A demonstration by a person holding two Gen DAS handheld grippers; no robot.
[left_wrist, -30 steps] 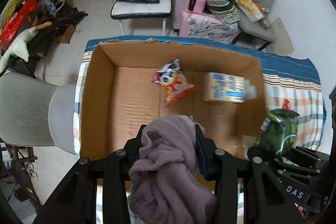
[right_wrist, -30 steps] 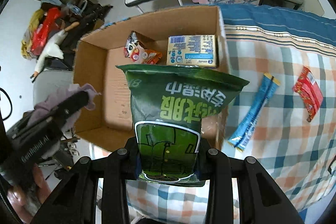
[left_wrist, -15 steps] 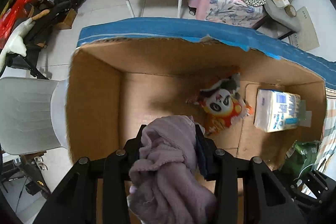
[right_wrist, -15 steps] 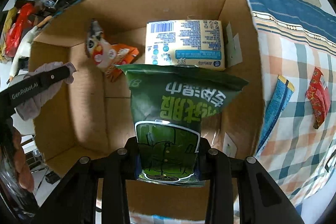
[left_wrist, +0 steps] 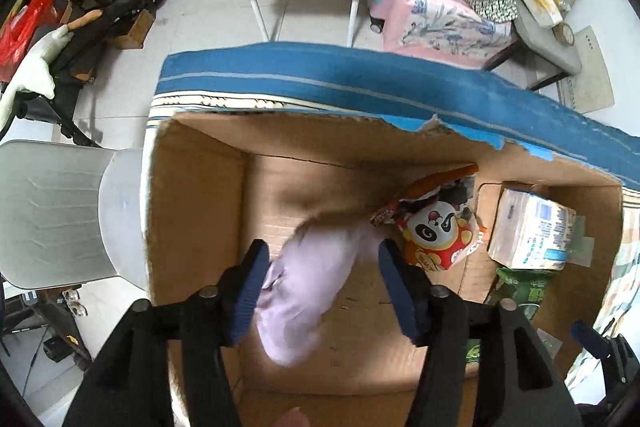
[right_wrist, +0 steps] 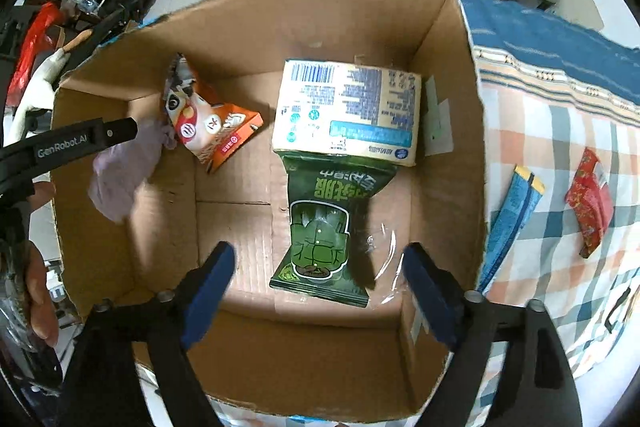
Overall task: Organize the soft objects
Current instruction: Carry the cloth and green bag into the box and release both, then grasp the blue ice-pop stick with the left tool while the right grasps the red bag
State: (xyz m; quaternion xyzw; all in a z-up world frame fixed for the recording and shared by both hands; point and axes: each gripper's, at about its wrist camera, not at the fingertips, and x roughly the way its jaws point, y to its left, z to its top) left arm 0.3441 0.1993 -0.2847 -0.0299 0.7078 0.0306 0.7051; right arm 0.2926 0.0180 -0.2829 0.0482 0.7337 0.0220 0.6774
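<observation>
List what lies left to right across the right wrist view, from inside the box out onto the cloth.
Purple cloth → panda snack bag → green snack bag → blue sachet → red packet.

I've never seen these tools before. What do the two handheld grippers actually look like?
The left gripper and the right gripper are black plastic frames with round bolts, each ending in two fingers lined with ribbed dark-blue pads. White "GenRobot.AI" lettering runs along the left one's side. No cables or sleeves show.
</observation>
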